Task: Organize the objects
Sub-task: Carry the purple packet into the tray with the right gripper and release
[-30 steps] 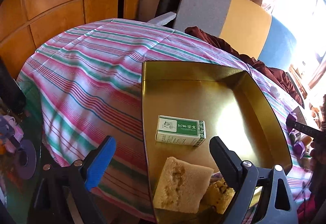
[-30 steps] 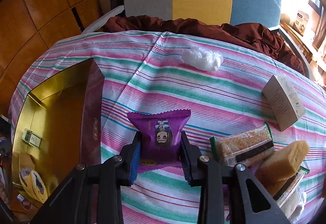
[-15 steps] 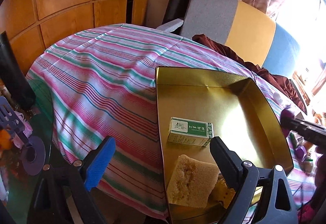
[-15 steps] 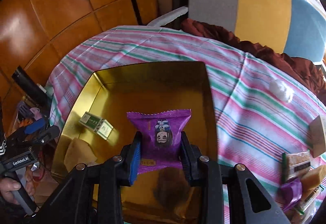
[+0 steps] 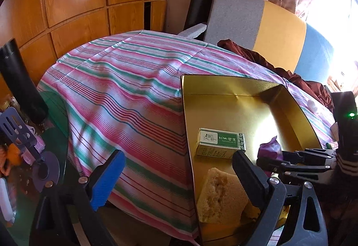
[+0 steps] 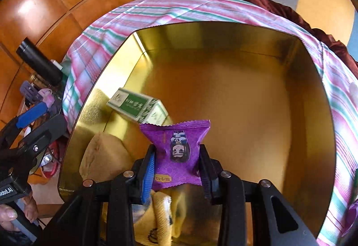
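**Purple packet over gold tin, right jaws easing apart**

Right gripper: jaws opening, purple snack packet between them, pads seemingly in contact with both packet sides. Packet upright between the fingers, crimped top edge pointing away from the jaws, printed face toward camera. Below and beyond the jaws: gold tin, open, bare floor ahead and to the right of the packet.

Ahead-left of the right jaws, just past the packet's top edge: green-and-white box, lying flat on the tin floor. Left of the jaws, nearer: sponge-cake block against the tin wall. Directly under the jaws: yellow wrapped item, partly hidden, contents unclear.

Left gripper: jaws wide apart, nothing between them. Blue pad over the striped tablecloth, black finger over the tin's near corner. Between and beyond the left jaws: tin's left wall. Box and cake just inside the black finger's line. Right of it, right gripper tips visible with the purple packet, low over the tin floor; contact with floor not readable from this angle.
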